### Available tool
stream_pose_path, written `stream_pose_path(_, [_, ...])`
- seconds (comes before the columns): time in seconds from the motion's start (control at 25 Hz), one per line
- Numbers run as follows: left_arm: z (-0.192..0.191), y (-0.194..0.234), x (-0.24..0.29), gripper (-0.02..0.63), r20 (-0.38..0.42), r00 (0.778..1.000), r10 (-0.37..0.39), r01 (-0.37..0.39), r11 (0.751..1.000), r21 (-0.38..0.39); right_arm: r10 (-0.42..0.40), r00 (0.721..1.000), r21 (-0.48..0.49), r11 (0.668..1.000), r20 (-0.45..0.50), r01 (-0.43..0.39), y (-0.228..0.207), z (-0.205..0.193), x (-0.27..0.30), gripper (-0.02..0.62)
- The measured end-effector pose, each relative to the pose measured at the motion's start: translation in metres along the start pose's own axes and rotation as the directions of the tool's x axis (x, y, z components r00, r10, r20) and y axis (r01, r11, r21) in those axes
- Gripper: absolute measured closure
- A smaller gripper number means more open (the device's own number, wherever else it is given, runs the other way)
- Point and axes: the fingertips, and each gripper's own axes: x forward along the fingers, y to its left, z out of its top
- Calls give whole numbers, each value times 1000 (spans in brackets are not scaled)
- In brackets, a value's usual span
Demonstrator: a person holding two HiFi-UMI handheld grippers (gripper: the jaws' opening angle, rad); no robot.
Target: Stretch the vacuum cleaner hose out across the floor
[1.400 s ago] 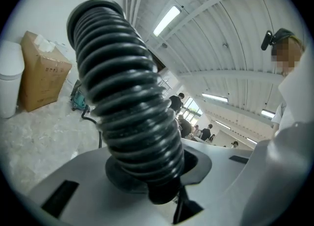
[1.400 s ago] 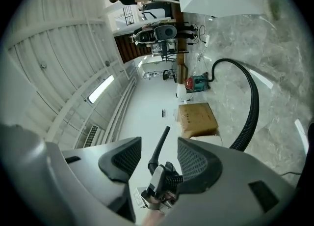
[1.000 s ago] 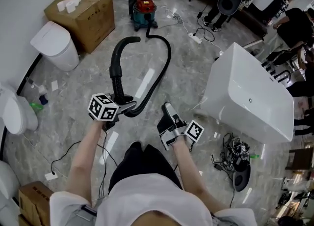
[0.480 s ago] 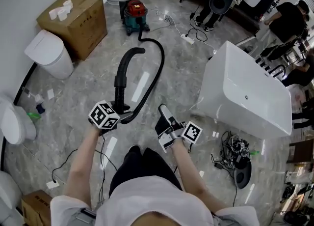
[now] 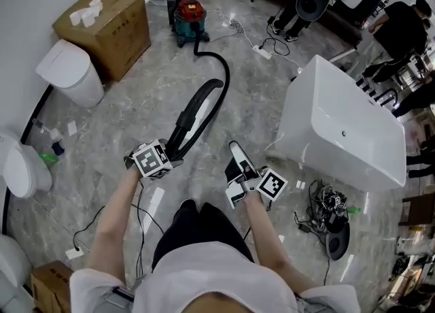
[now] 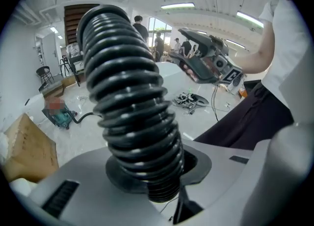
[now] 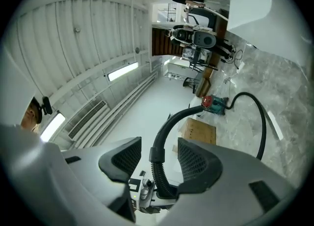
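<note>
The black vacuum hose (image 5: 221,73) runs from the red and teal vacuum cleaner (image 5: 189,16) at the back, bends in a narrow loop and comes back toward me as a curved tube (image 5: 197,111). My left gripper (image 5: 173,152) is shut on its ribbed end (image 6: 127,102), which fills the left gripper view between the jaws. My right gripper (image 5: 238,160) hovers to the right of it, open, nothing between its fingers. In the right gripper view the hose (image 7: 162,146) shows beyond the open gripper (image 7: 154,158), apart from it.
A white bathtub (image 5: 340,131) stands on the right, with a cable tangle (image 5: 327,211) in front of it. A cardboard box (image 5: 109,22) and toilets (image 5: 68,67) line the left wall. A power strip (image 5: 262,51) and people (image 5: 401,26) are at the back.
The left gripper has turned and the curved tube has swung from pointing up-left over to the right, so the hose loop is narrower. The right gripper has barely moved.
</note>
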Motion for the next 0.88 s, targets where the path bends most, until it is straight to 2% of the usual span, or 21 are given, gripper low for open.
stream_pose_path(0.16, [-21,-4,7,485,-145,989,6,10,994,113,31,999,-106,994,-36,-35,15,6,5,370])
stream_pose_path(0.28, [-32,-7,12,485,-267,963,22,41,973,228,35,995,-194,980,-94,-53,23,6,10,370])
stream_pose_path(0.44, [-36,-17,14,485,-375,926,35,101,936,337,8,990,-207,978,-142,-38,19,-1,9,370])
stream_pose_path(0.52, [-40,-19,15,485,-416,908,47,127,916,380,-26,984,-282,959,-177,-26,18,-7,8,370])
stream_pose_path(0.6, [-44,-19,15,485,-458,887,61,154,895,418,-63,975,-384,923,-213,-24,19,-12,8,370])
stream_pose_path(0.76, [-54,-23,19,485,-535,840,92,216,848,485,-105,948,-509,858,-302,-67,20,-24,8,370])
stream_pose_path(0.88, [-59,-32,26,485,-580,807,112,265,809,525,-107,930,-498,863,-350,-88,16,-35,7,370])
